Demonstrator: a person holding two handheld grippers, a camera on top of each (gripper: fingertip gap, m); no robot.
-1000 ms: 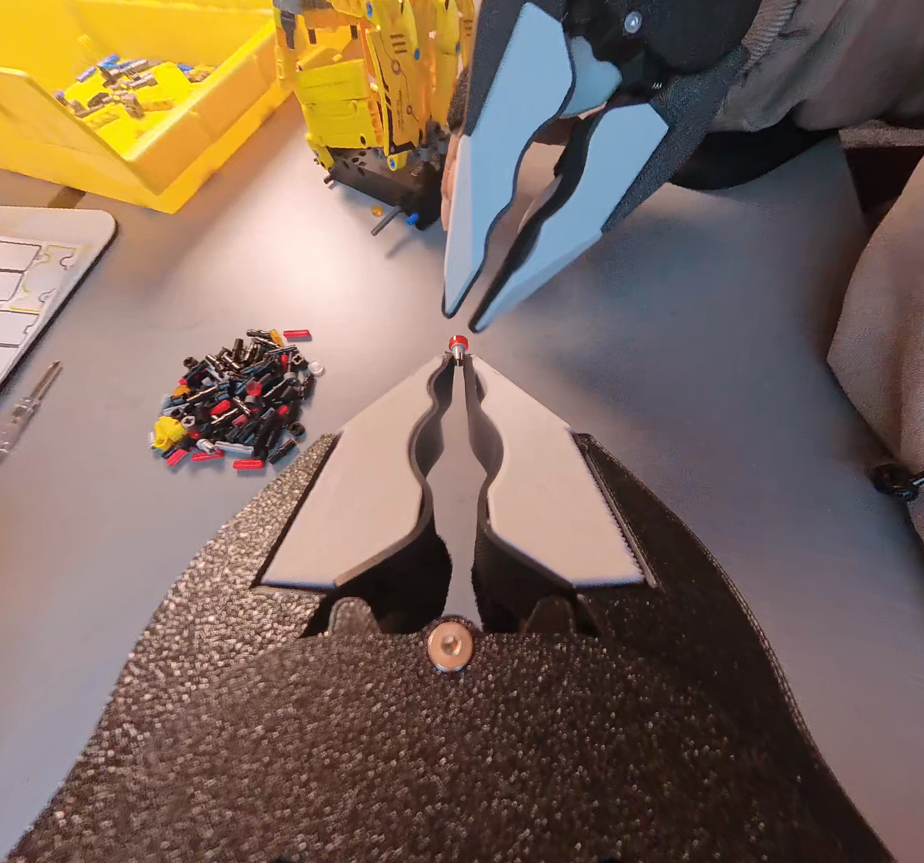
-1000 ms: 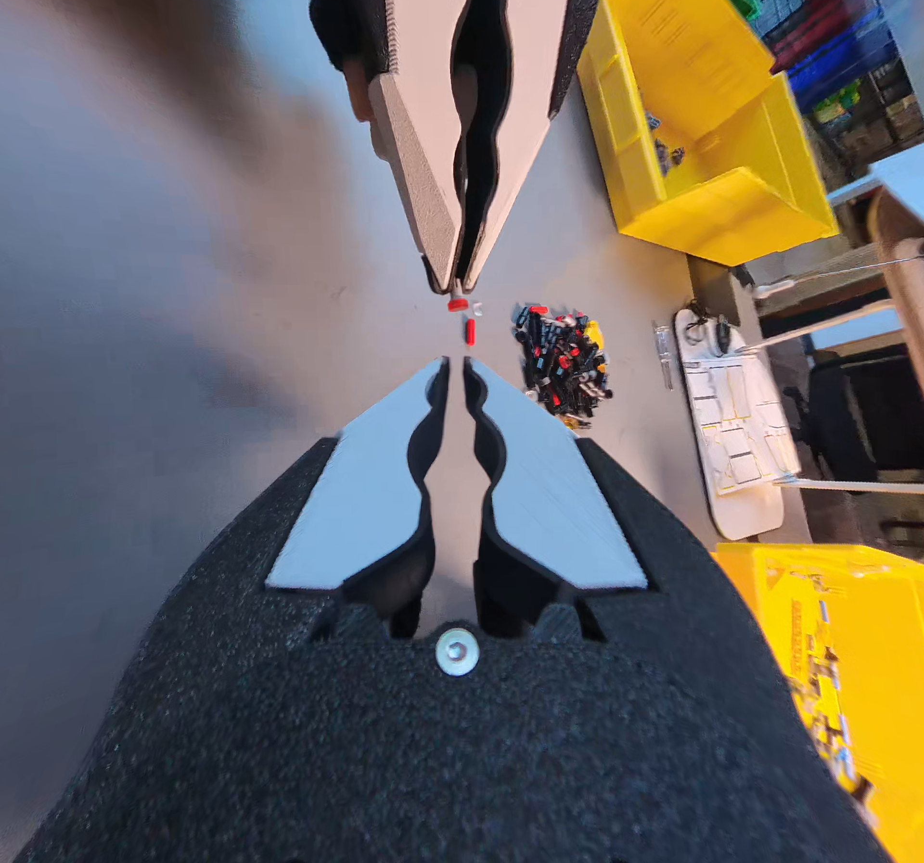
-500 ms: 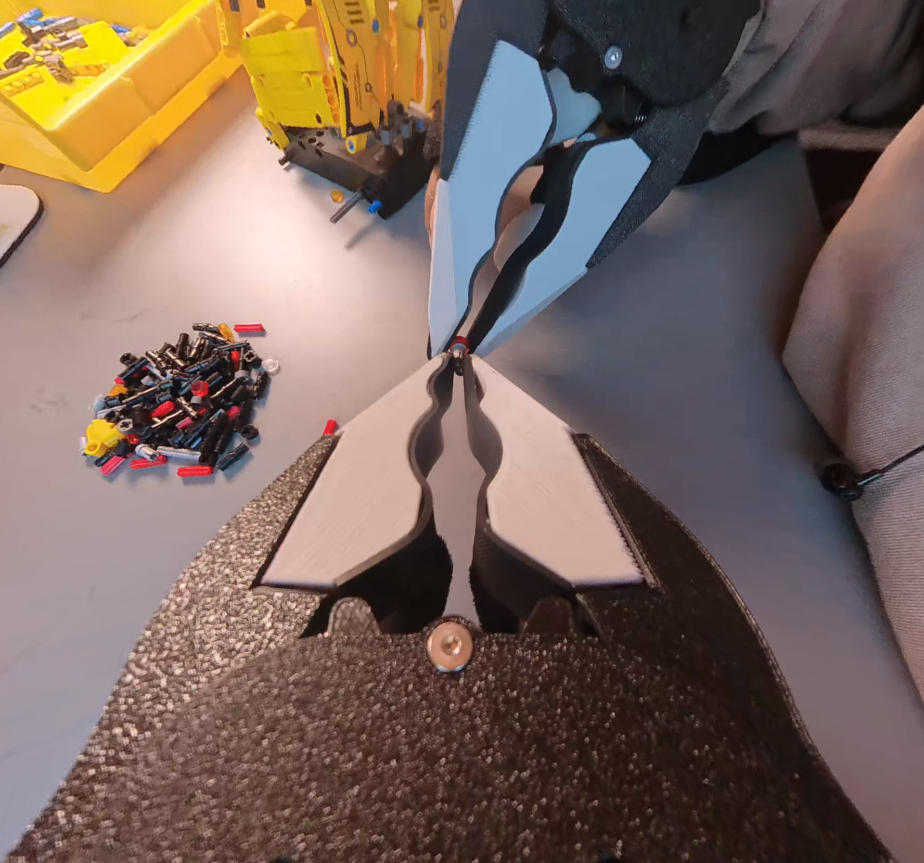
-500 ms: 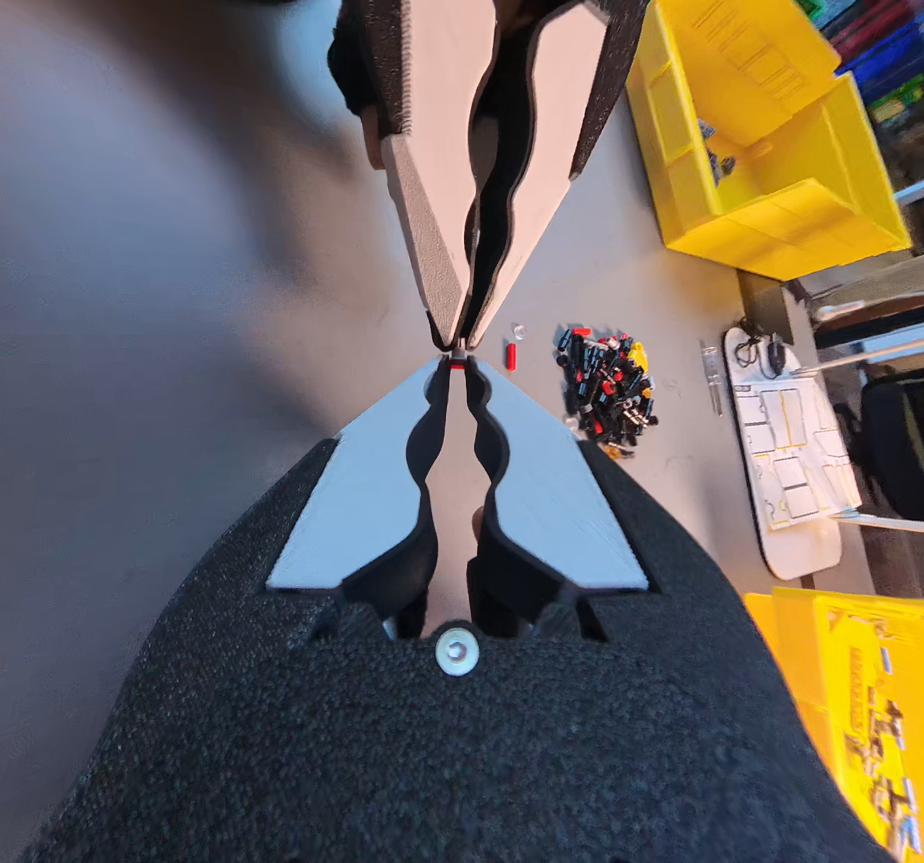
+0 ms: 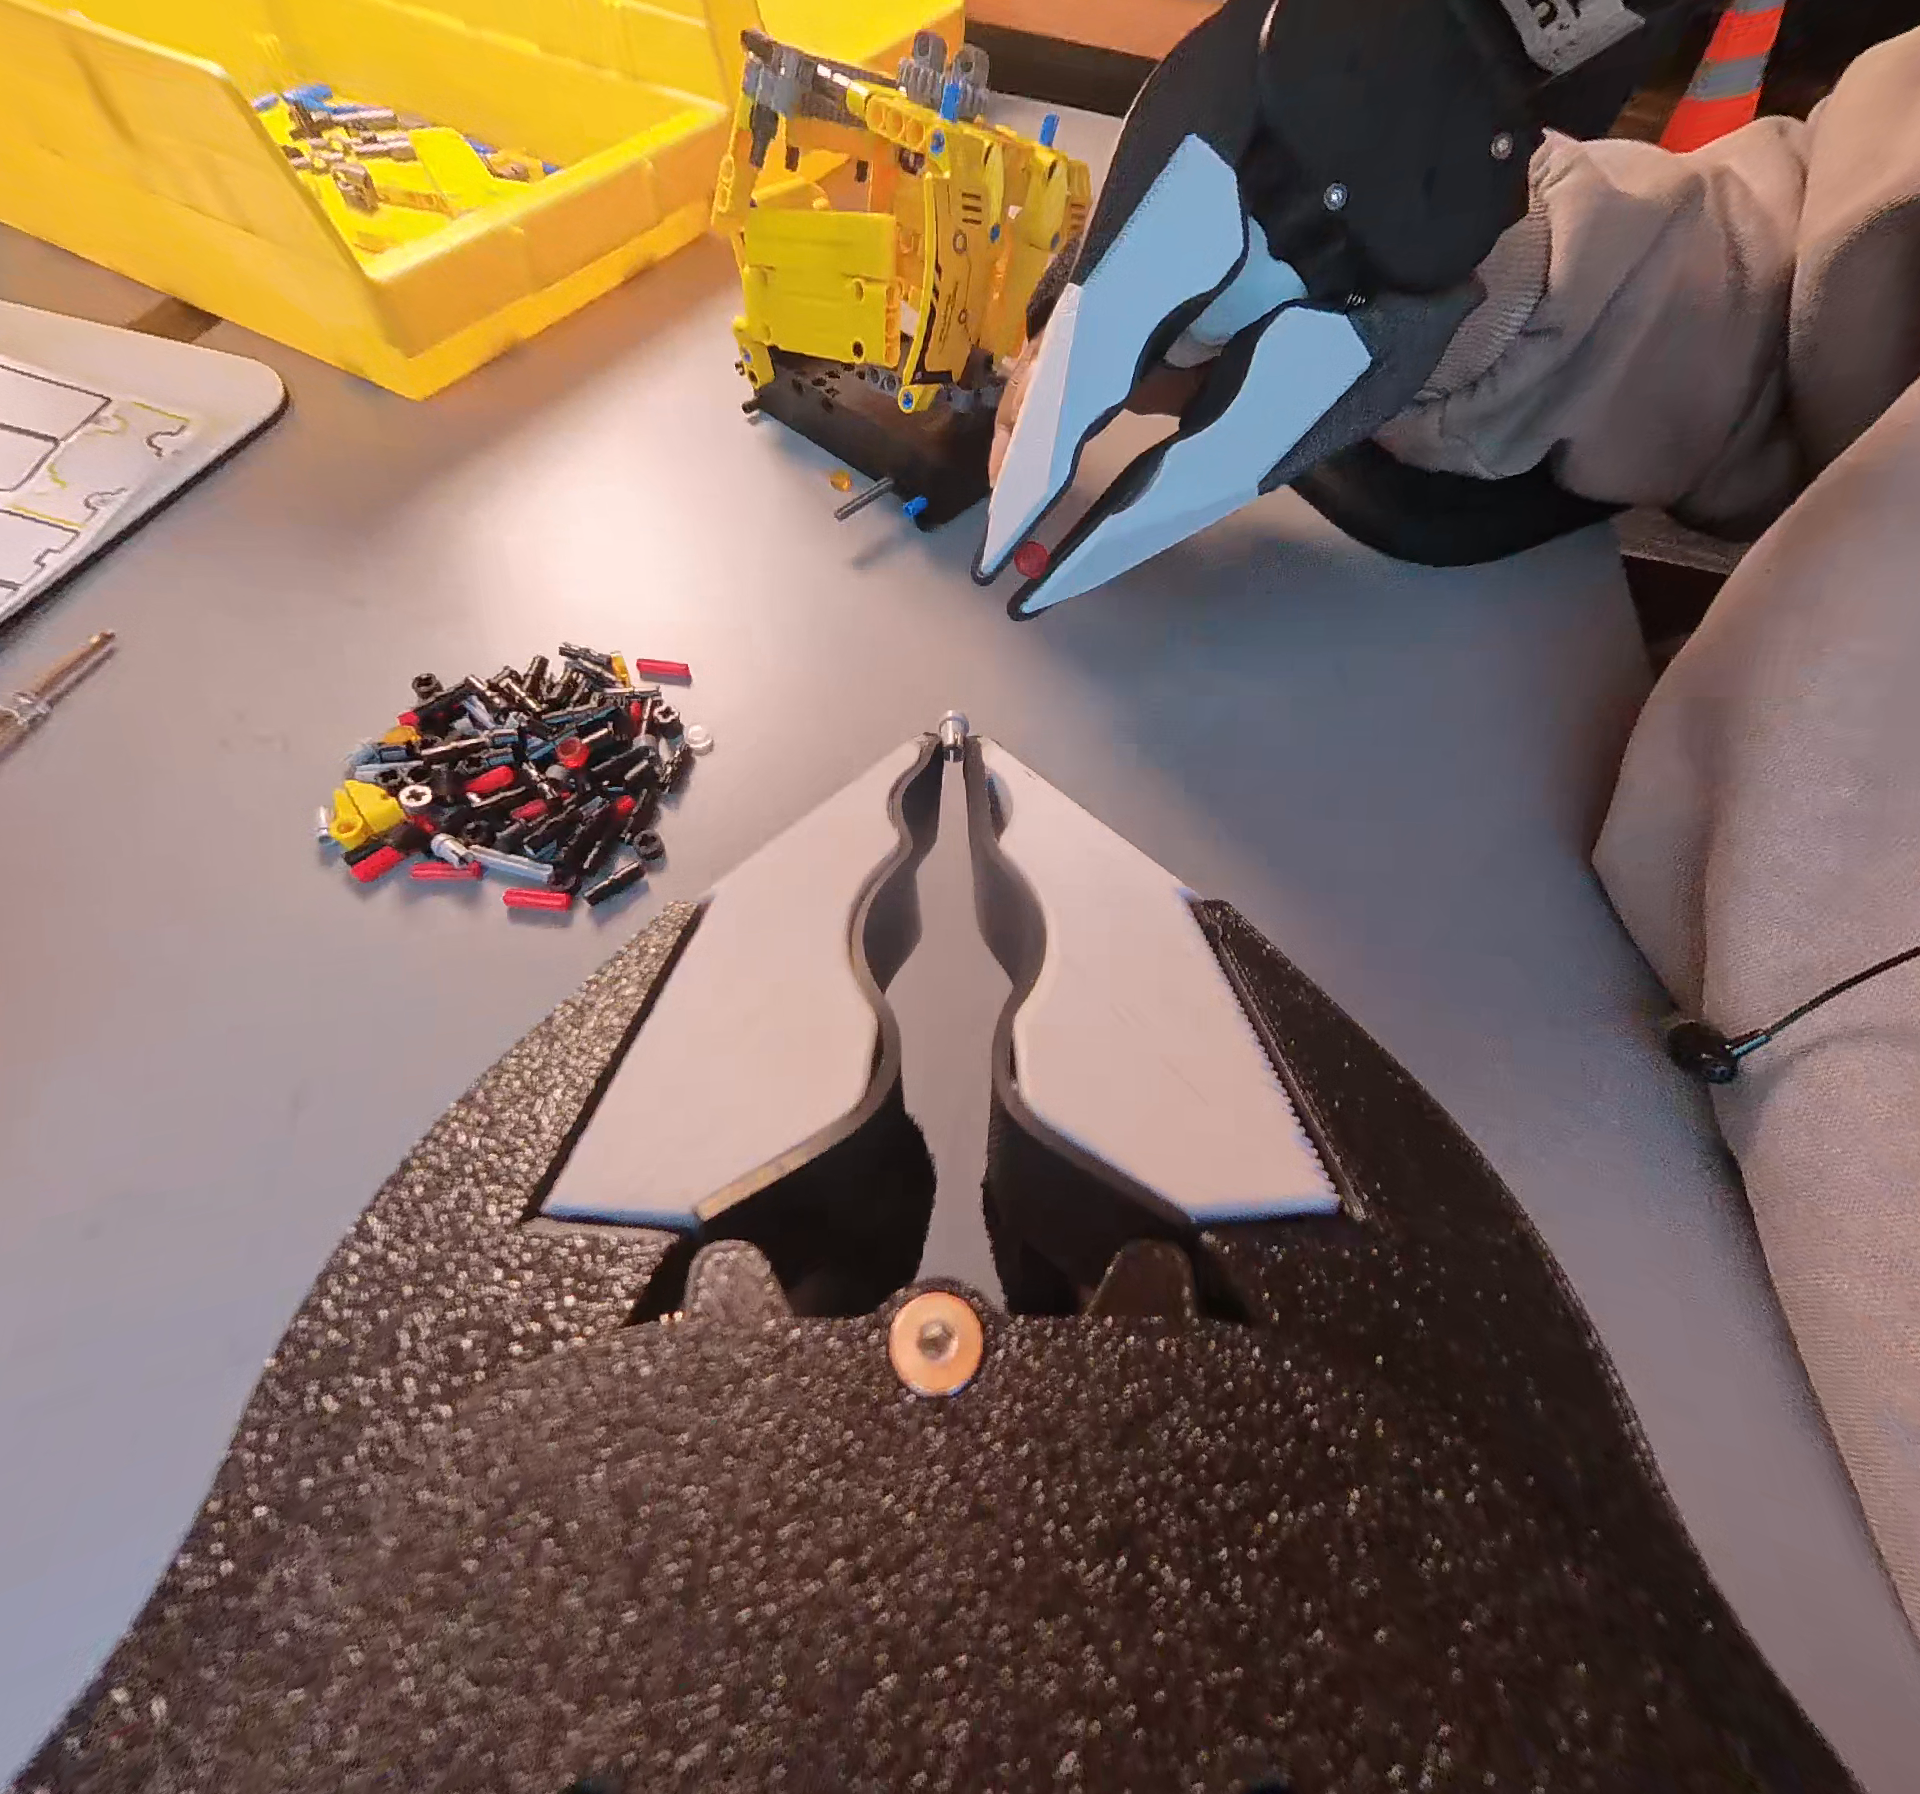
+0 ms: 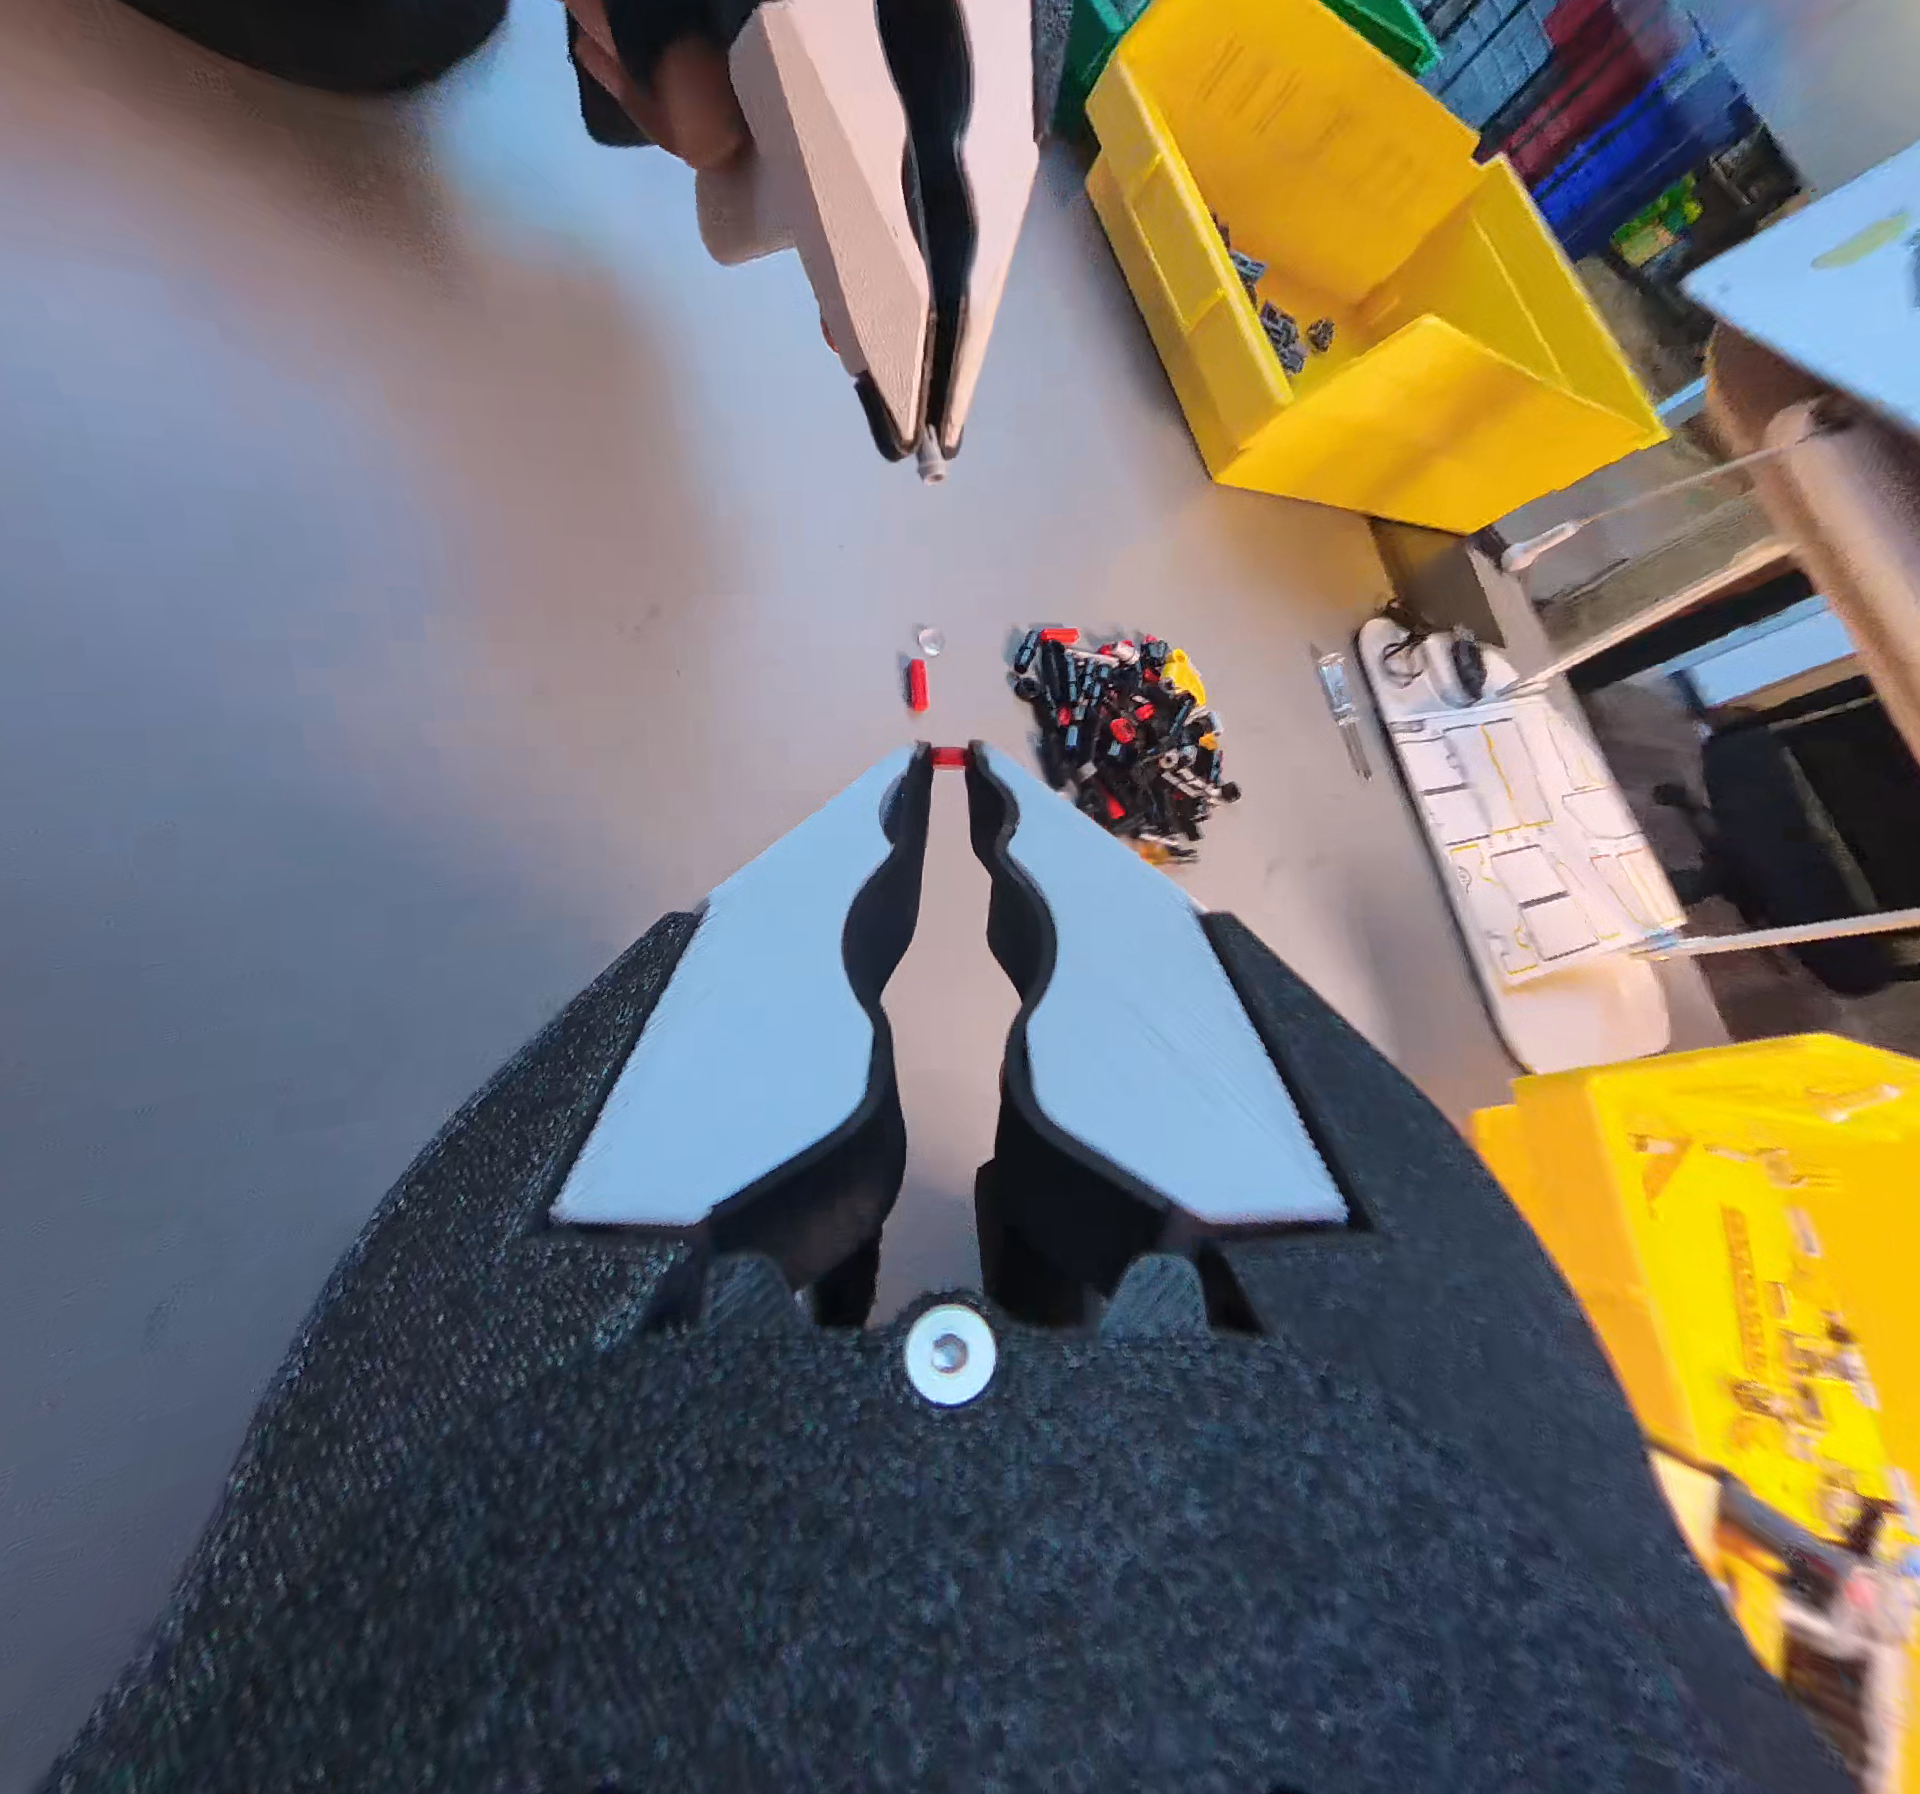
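The left gripper (image 5: 954, 745) pinches a small grey pin (image 5: 951, 728), the right gripper (image 6: 948, 757) clamps a red bush (image 6: 947, 758); keep both grips firm, tips aligned, above the worktop (image 5: 1299, 757).

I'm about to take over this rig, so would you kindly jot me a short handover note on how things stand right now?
Grippers: left gripper is shut on a grey pin; right gripper is shut on a small red piece. Their tips face each other, apart.
Things: the parts pile lies on the table left of the left gripper, with a loose red pin beside it. The yellow model stands behind the right gripper, next to the yellow bin.
Status: grey pin and red piece are separate, one per gripper.
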